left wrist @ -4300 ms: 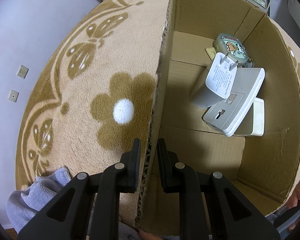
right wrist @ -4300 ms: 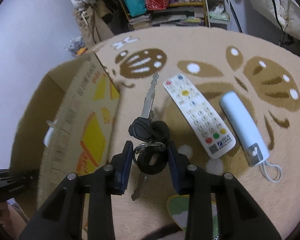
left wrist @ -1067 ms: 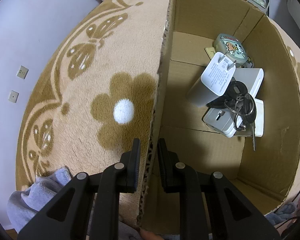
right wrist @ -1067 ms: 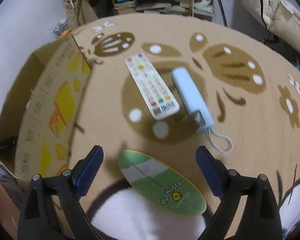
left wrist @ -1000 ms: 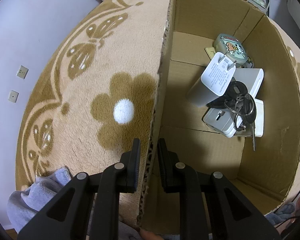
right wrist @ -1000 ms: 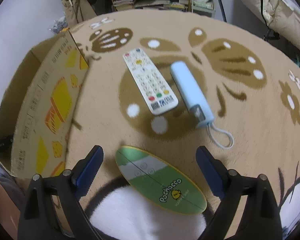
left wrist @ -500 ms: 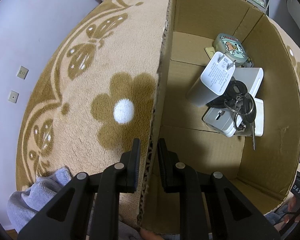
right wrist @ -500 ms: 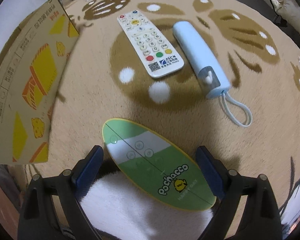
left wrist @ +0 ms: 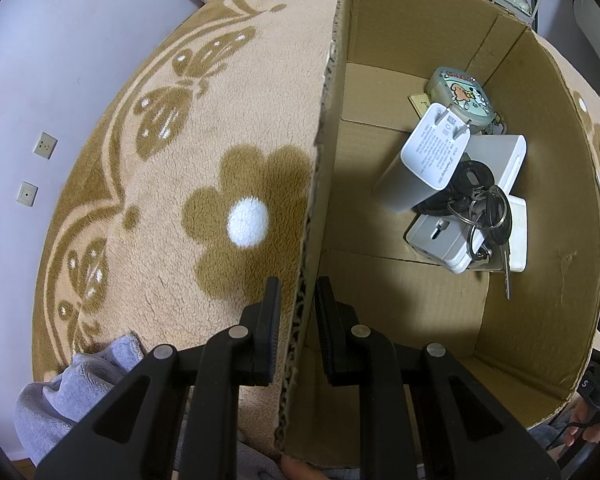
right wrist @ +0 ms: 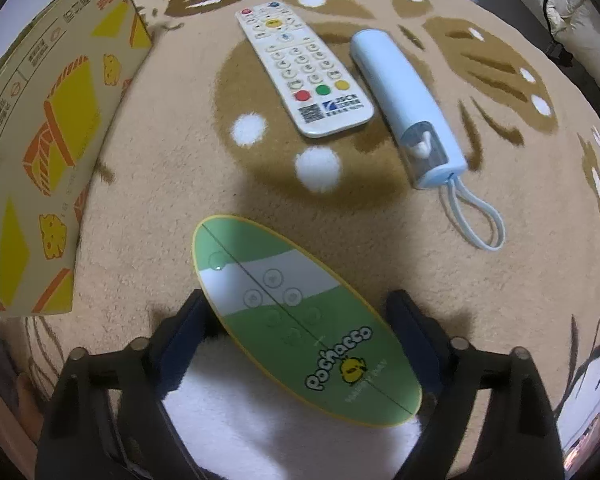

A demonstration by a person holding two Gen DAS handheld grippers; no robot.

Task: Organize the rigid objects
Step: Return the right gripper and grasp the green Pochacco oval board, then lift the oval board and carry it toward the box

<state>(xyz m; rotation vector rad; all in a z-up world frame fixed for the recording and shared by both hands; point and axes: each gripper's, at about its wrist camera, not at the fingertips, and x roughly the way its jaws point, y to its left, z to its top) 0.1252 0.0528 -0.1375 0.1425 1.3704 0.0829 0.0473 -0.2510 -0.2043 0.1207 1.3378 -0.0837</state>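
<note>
A: What is changing?
B: The right gripper (right wrist: 300, 336), jaws spread, is now straddling the oval device (right wrist: 300, 320) beside the cardboard box (left wrist: 420, 272).
A: And the left gripper (left wrist: 296, 304)?
B: Pinching the box wall, steadying it.

We read "Pochacco" in white letters on the green oval card (right wrist: 300, 316). The white remote (right wrist: 304, 68) carries a QR code and a blue logo, too small for us to read.

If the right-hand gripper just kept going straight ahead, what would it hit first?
Most likely the green oval Pochacco item, lying on the rug between the open right gripper. Further along sits the white remote, though depth is hard to judge.
</note>
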